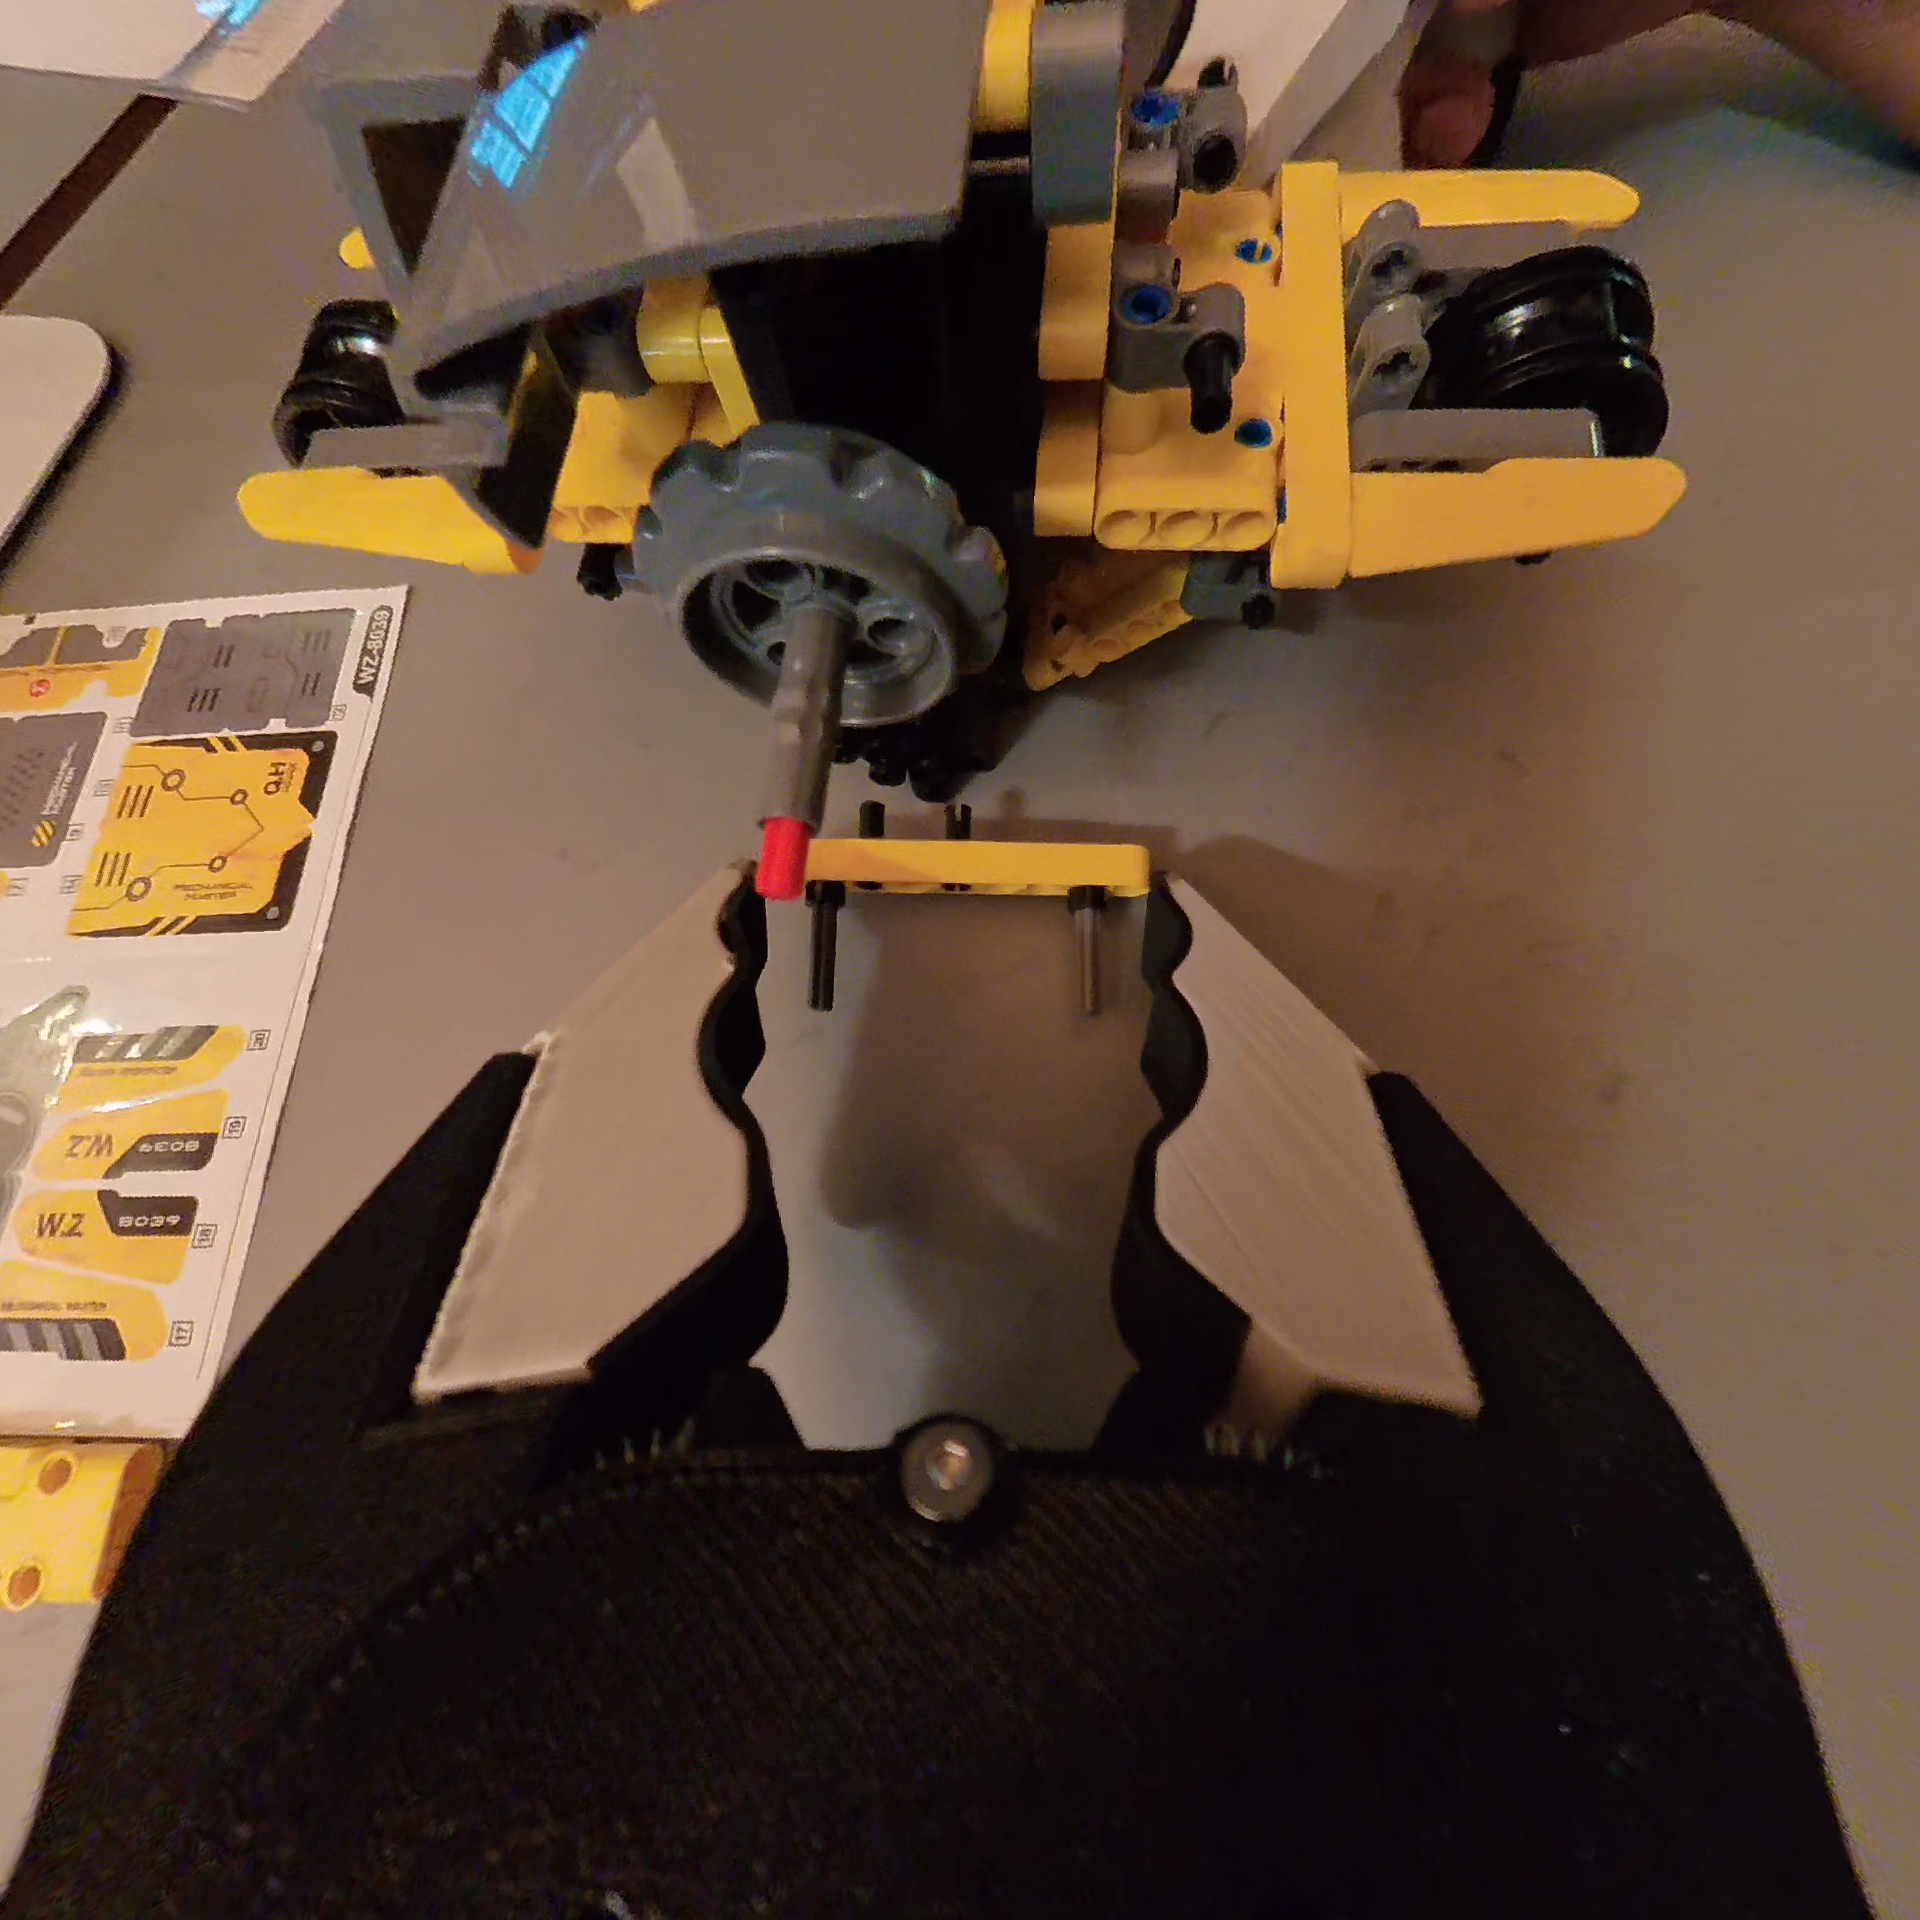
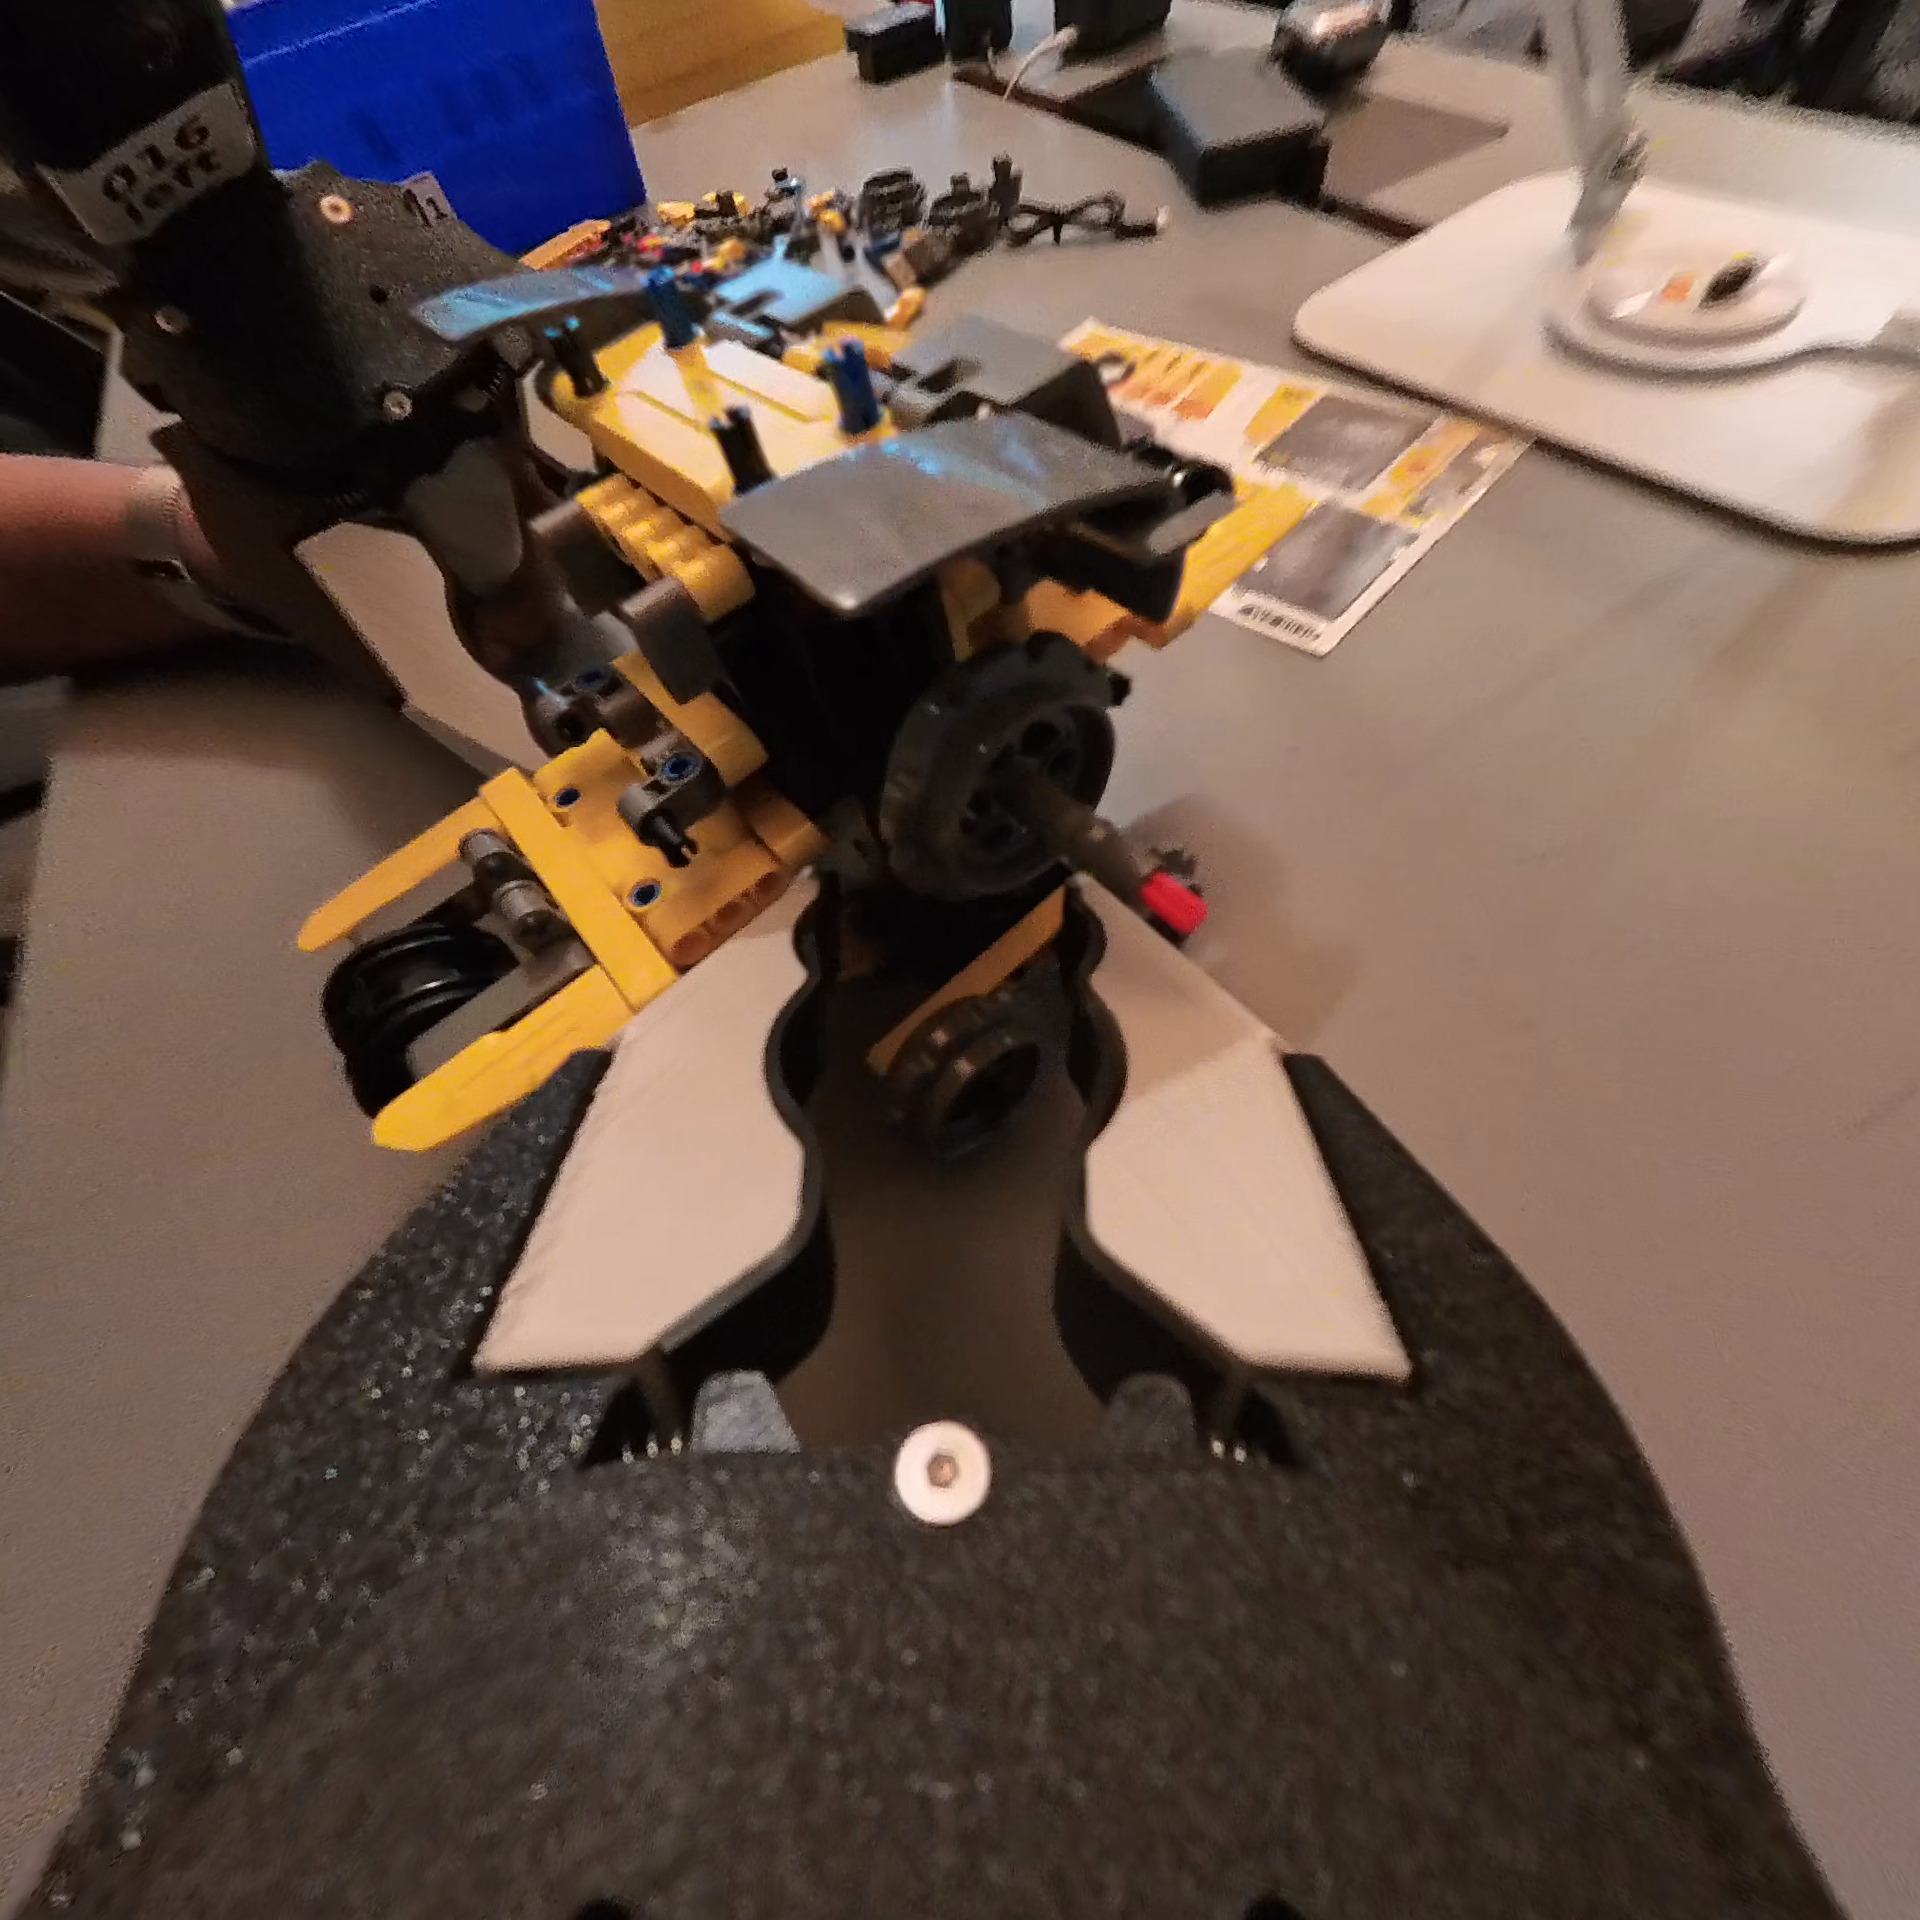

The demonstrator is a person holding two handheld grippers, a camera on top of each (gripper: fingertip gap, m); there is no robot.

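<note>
Hobby workbench: grey table (image 2: 1558,935), scattered brick parts (image 2: 831,223), sticker sheet (image 1: 177,935)

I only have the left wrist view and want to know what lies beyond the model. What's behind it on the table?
Observer: A spread of loose small parts lies behind the model, in front of a blue box.
Operator: Where are the right tongs?
Observer: The right tongs stand open below the model's large wheel, with a small black wheel on a yellow beam between their fingers.
Operator: What's past the sticker sheet?
Observer: Past the sticker sheet sits a white base with a metal arm rising from it.
</note>
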